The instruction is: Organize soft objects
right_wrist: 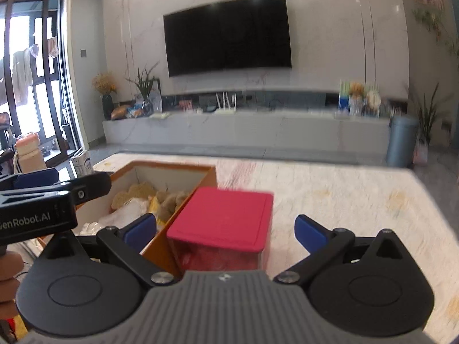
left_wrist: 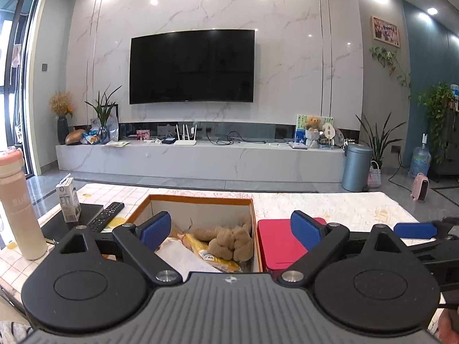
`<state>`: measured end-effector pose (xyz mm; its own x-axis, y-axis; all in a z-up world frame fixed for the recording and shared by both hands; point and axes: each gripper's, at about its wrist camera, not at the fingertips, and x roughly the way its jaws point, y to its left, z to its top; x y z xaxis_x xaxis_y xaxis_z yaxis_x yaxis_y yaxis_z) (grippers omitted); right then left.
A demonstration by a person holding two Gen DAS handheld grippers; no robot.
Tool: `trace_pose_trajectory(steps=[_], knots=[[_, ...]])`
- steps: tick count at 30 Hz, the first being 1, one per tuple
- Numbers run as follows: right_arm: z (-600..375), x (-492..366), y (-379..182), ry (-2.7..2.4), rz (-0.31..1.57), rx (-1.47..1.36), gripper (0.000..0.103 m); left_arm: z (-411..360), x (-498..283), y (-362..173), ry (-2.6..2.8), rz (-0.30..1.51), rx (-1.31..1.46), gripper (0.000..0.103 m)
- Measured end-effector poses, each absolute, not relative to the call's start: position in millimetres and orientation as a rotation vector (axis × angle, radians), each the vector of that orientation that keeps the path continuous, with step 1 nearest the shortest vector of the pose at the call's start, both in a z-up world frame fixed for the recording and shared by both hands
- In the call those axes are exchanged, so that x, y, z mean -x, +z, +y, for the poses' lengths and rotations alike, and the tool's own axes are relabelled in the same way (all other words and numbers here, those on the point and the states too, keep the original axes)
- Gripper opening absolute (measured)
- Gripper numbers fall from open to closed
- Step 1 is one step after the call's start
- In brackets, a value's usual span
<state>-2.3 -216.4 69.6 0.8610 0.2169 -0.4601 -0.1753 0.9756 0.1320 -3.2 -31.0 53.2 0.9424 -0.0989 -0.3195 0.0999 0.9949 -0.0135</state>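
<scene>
An open orange box (left_wrist: pixel 256 223) (right_wrist: pixel 163 240) stands on the table with soft things inside: a brown plush bear (left_wrist: pixel 229 242) (right_wrist: pixel 169 202), a white cloth (left_wrist: pixel 183 258) (right_wrist: pixel 126 215) and a yellow packet (left_wrist: pixel 200 250). Right beside it stands a container with a red lid (left_wrist: pixel 279 242) (right_wrist: pixel 226 218). My left gripper (left_wrist: pixel 231 229) is open, its blue pads wide apart above the box's near end, nothing between them. My right gripper (right_wrist: pixel 226 230) is open too, straddling the red-lidded container without touching it. One of its blue pads (left_wrist: pixel 414 230) shows at the right of the left wrist view.
A pink bottle (left_wrist: pixel 18 206), a small carton (left_wrist: pixel 68 200), a black remote (left_wrist: pixel 106 216) and a dark notebook (left_wrist: pixel 71 220) sit left of the box. The patterned tablecloth (right_wrist: pixel 330 200) stretches to the right. A TV wall and low cabinet stand beyond the table.
</scene>
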Motion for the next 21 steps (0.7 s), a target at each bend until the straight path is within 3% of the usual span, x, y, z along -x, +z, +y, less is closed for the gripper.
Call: trace_pose_trajectory(steps=[21], knots=[[-212.5,3.5,53.8,0.186,0.527,-0.075,0.101,-33.9,5.7,39.8,-0.075,0.362,-0.024,0.103]])
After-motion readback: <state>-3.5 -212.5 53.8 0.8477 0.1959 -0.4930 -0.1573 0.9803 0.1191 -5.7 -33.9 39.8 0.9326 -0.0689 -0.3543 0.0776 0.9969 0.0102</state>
